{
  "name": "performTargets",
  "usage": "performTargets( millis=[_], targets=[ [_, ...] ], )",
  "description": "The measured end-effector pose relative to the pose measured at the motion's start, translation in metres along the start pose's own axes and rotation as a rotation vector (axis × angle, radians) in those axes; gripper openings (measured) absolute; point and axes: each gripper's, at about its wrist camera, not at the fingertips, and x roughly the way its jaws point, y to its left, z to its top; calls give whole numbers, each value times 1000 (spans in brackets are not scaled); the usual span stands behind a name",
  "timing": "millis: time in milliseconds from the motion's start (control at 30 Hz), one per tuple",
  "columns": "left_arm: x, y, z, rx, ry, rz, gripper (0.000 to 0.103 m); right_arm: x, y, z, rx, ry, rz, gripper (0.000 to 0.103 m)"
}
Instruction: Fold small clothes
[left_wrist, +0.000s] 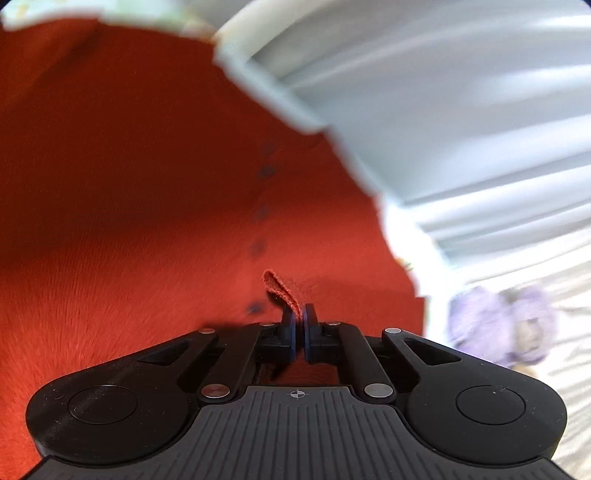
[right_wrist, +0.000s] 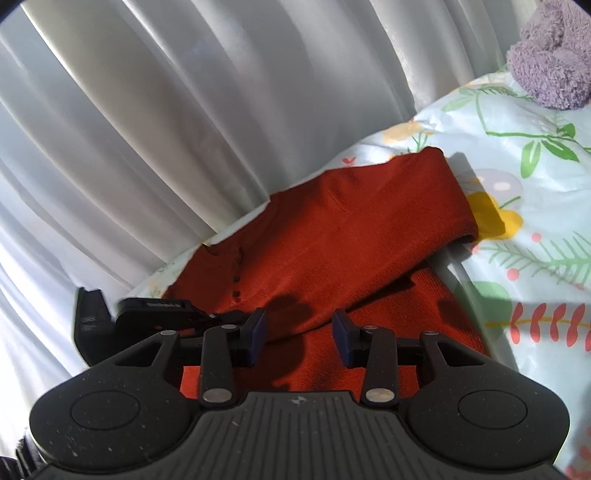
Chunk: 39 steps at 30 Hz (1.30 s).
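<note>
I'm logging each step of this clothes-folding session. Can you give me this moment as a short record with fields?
garment: red buttoned top, one sleeve folded across its body
surface: floral sheet
backdrop: white curtain
left gripper: shut on an edge of the red buttoned top
right gripper: open over the garment, pinching nothing
other item: purple fluffy thing on the sheet, apart from the garment

Bright sunlight, hard shadows, motion blur

The garment (right_wrist: 332, 236) lies on the sheet (right_wrist: 535, 177); curtain (right_wrist: 166, 110) behind, plush toy (right_wrist: 550, 59) far right
</note>
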Motion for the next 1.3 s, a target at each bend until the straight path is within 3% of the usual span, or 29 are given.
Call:
performTargets(
  millis=[100, 167, 233, 300, 400, 567, 767, 833, 867, 933, 1200, 1300],
  targets=[
    [-47, -21, 20, 88, -125, -30, 5, 10, -7, 0, -6, 17, -83, 38],
    [-69, -25, 33, 173, -193, 57, 5, 15, -13, 1, -6, 21, -166, 38],
    [-77, -15, 43, 228, -228, 207, 5, 19, -20, 5, 16, 25, -203, 38],
    [-77, 5, 48, 226, -222, 325, 5, 21, -26, 9, 38, 28, -198, 38],
    [-76, 42, 51, 149, -194, 377, 5, 28, -32, 19, 50, 19, -192, 38],
    [-81, 67, 48, 90, -192, 357, 4, 45, -40, 33, 121, 39, -154, 38],
    [-93, 51, 59, 129, -259, 333, 3, 61, -47, 47, 206, 36, -95, 39],
    [-87, 53, 57, 120, -242, 319, 14, 66, -47, 50, 231, 27, -90, 40],
    [-84, 57, 56, 109, -220, 306, 30, 69, -46, 51, 238, 24, -91, 40],
    [-74, 66, 55, 78, -168, 274, 39, 72, -45, 51, 244, 25, -88, 41],
    [-53, 78, 54, 52, -115, 253, 39, 77, -46, 50, 245, 44, -79, 43],
    [-51, 80, 56, 42, -98, 262, 22, 78, -48, 48, 257, 47, -79, 43]
  ],
)
